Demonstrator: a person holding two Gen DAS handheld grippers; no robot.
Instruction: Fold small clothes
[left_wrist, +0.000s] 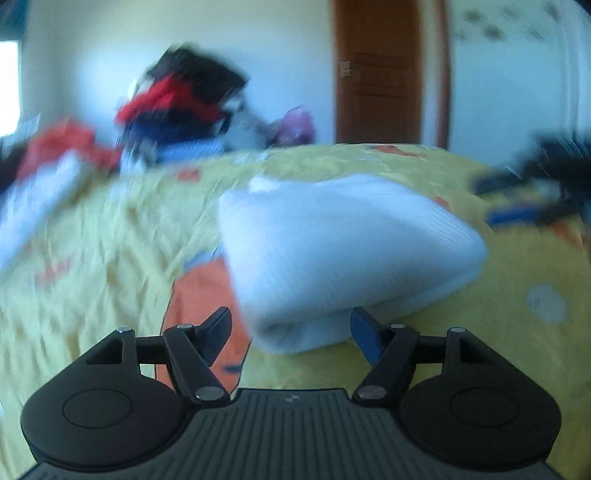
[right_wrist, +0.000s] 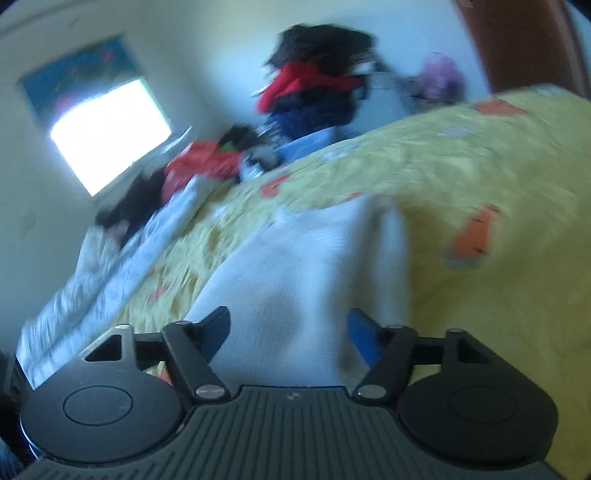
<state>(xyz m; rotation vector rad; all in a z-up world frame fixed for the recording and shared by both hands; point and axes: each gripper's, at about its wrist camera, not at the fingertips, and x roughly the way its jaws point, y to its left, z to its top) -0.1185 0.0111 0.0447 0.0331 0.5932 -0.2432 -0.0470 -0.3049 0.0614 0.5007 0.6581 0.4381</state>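
Both views blurry. Bed (left_wrist: 110, 236) w/ yellow patterned cover fills most of both. Messy clothes pile (left_wrist: 181, 99) at its far edge by the wall, brown door (left_wrist: 376, 70) behind. White folded garment (left_wrist: 332, 254) lies mid-bed, right in front of both tools. Left tool (left_wrist: 290, 328) spread wide, holding nothing. Right tool (right_wrist: 290, 328) also wide, garment (right_wrist: 314, 273) between its fingers, contact unclear.
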